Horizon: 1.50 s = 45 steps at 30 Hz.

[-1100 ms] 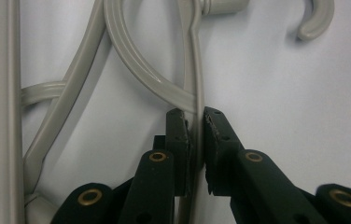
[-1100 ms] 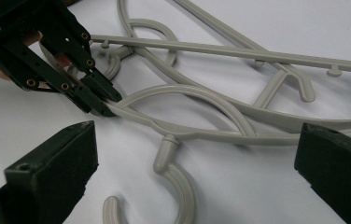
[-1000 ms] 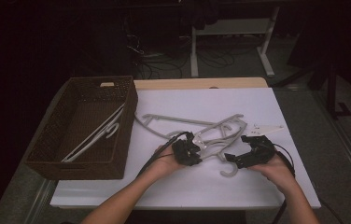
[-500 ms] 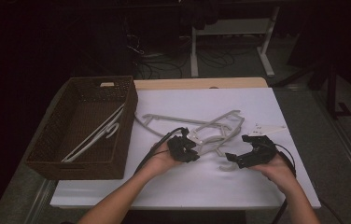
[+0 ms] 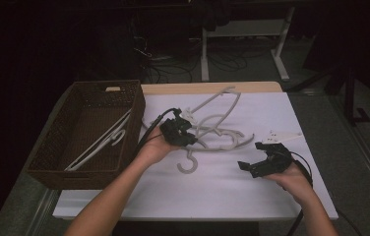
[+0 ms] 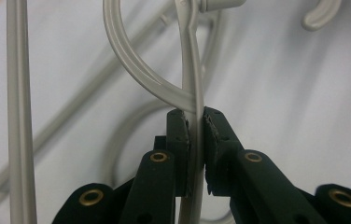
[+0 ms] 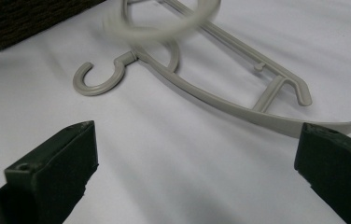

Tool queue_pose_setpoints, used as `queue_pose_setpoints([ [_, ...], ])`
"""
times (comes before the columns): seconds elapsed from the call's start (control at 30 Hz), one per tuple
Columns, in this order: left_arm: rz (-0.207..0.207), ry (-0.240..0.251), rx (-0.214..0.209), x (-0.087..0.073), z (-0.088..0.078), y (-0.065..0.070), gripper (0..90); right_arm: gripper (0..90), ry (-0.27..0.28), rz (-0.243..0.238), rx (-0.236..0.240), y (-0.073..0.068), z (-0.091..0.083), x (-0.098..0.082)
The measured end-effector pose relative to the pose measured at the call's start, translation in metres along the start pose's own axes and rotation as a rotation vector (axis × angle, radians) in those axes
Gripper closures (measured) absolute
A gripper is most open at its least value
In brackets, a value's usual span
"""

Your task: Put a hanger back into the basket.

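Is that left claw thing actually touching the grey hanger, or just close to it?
Touching. The left gripper view shows the left gripper with both jaws pressed against the hanger, no gap on either side.

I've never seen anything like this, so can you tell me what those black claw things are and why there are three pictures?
Those black claws are grippers, squeeze tools a person holds, one in each hand. One picture looks down from above the table. The other two come from small cameras riding on each gripper, looking along its jaws. The left gripper is pinching a grey plastic hanger and lifting it. The right gripper is wide open, holding nothing. Another hanger lies flat on the white table. A brown basket at the left has a hanger inside.
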<state>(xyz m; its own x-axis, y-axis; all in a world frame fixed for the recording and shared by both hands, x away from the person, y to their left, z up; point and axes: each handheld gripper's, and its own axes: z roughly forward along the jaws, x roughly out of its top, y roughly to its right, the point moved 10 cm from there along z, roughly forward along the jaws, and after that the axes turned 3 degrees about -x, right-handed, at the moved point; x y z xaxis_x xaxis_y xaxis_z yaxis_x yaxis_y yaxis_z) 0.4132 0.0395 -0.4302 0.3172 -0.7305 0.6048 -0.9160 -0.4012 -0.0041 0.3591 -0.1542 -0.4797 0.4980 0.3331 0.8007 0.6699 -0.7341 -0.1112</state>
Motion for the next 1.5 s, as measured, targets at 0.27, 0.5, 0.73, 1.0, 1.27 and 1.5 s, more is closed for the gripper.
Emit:
queue_pose_setpoints([
  [0.27, -0.010, 0.018, 0.014, 0.018, -0.047, -0.013, 82.2, 0.0, 0.009, 0.011, 0.009, -0.003, 0.002, 0.002],
  [0.5, -0.036, 0.047, 0.006, 0.013, -0.085, -0.027, 82.1, 0.0, -0.001, 0.005, -0.001, -0.004, 0.001, -0.007],
  [0.73, -0.088, 0.084, 0.038, -0.015, -0.132, -0.059, 82.1, 0.0, -0.032, -0.012, 0.000, -0.007, 0.006, -0.018],
  [1.0, -0.132, 0.094, 0.086, -0.054, -0.171, -0.084, 82.1, 0.0, -0.048, -0.012, -0.004, -0.007, 0.009, -0.022],
  [1.27, -0.199, 0.105, 0.103, -0.097, -0.191, -0.096, 82.0, 0.0, -0.049, -0.008, -0.009, -0.005, 0.009, -0.023],
  [1.5, -0.266, 0.110, 0.090, -0.139, -0.192, -0.103, 82.0, 0.0, -0.054, -0.004, -0.012, -0.004, 0.009, -0.024],
])
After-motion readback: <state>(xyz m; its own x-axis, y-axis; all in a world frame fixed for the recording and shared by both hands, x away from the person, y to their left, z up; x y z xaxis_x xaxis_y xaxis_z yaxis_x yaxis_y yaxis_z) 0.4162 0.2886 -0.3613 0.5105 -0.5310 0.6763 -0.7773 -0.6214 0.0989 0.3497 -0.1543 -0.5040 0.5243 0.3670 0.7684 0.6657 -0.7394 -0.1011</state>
